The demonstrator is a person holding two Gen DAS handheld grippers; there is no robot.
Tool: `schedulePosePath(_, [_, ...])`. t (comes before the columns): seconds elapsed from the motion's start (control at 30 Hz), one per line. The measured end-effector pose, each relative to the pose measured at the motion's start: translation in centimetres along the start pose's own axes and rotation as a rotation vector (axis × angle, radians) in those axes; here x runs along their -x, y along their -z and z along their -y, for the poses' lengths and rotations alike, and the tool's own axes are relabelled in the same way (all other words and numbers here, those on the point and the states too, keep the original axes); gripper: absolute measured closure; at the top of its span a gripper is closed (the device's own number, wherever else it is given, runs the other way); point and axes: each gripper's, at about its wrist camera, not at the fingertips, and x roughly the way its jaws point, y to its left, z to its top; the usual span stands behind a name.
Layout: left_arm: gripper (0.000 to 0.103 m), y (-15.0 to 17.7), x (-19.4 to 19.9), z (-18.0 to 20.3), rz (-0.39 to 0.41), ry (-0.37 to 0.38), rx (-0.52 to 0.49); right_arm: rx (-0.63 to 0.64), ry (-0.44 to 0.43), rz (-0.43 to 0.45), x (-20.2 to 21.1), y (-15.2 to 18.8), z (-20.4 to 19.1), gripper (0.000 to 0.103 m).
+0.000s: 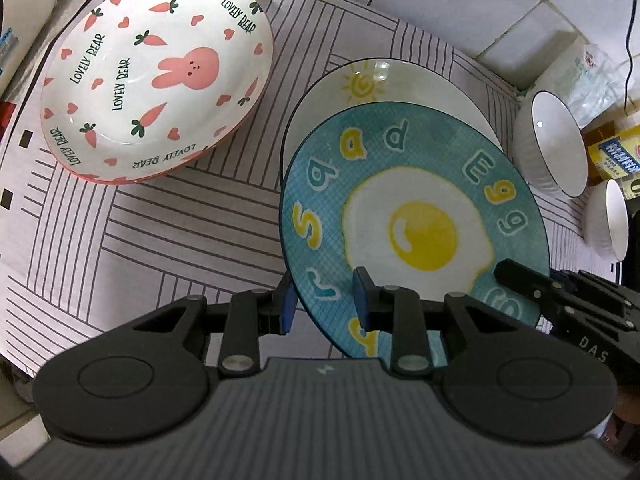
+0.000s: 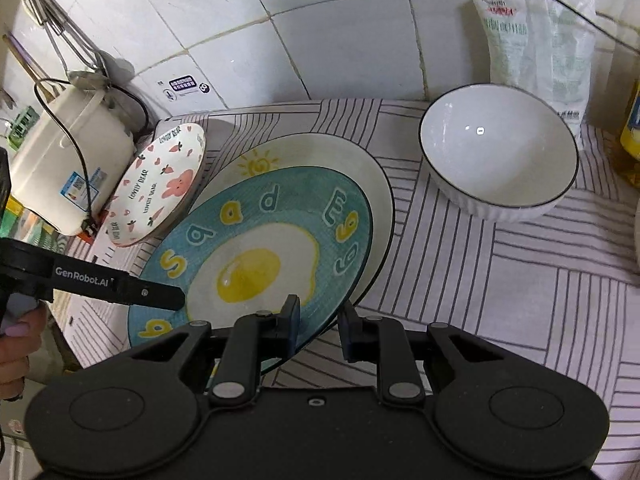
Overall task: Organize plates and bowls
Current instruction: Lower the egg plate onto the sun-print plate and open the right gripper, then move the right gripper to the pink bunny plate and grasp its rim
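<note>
A teal fried-egg plate [image 1: 412, 224] lies on a cream sun plate [image 1: 384, 80] on the striped cloth. My left gripper [image 1: 324, 300] straddles the teal plate's near left rim, jaws open around it with a gap. My right gripper [image 2: 318, 328] straddles the same plate's [image 2: 260, 256] near right rim, jaws open. The sun plate [image 2: 320, 152] shows beneath it. A pink rabbit plate [image 1: 156, 72] sits to the left, also in the right wrist view [image 2: 160, 188]. A white ribbed bowl [image 2: 500, 152] stands to the right, seen too in the left wrist view [image 1: 552, 140].
A second white bowl [image 1: 608, 220] sits at the far right. A white rice cooker [image 2: 68, 160] with a cord stands at the back left. Plastic packets [image 2: 536, 40] lean on the tiled wall [image 2: 320, 40]. A yellow bottle [image 2: 632, 132] stands at the right edge.
</note>
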Motion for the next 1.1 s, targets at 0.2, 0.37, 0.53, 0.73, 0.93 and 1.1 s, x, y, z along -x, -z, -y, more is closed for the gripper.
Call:
schedulePosePath(0.2, [0.076,0.0,-0.7,0.1,-0.020,0.004,-0.010,0.027,0.108,-0.057,-1.1,0.0,-1.4,0.070])
schedulePosePath(0.37, [0.077,-0.1,-1.0,0.1,-0.012,-0.007,0.008,0.083,0.199,-0.052,-1.9,0.0,-2.7,0.062])
schedulePosePath(0.53, [0.076,-0.8,-1.3,0.7,-0.022,-0.042,-0.014,0.092,0.217,-0.041,-2.7,-0.4,-2.6,0.060])
schedulePosePath(0.73, [0.078,-1.2,-1.4,0.7,-0.047,-0.032,-0.007,0.173,0.285,-0.012,-3.4,-0.1,-3.6,0.061])
schedulePosePath(0.93, [0.079,-1.2,0.5,0.5,-0.057,0.008,-0.045,0.138,0.305,0.040,-2.0,0.4,-4.4,0.064])
schedulePosePath(1.1, [0.079,-0.9,4.6,-0.7,-0.019,0.022,-0.122,0.103,0.254,0.117,1.9,1.0,-6.5,0.064])
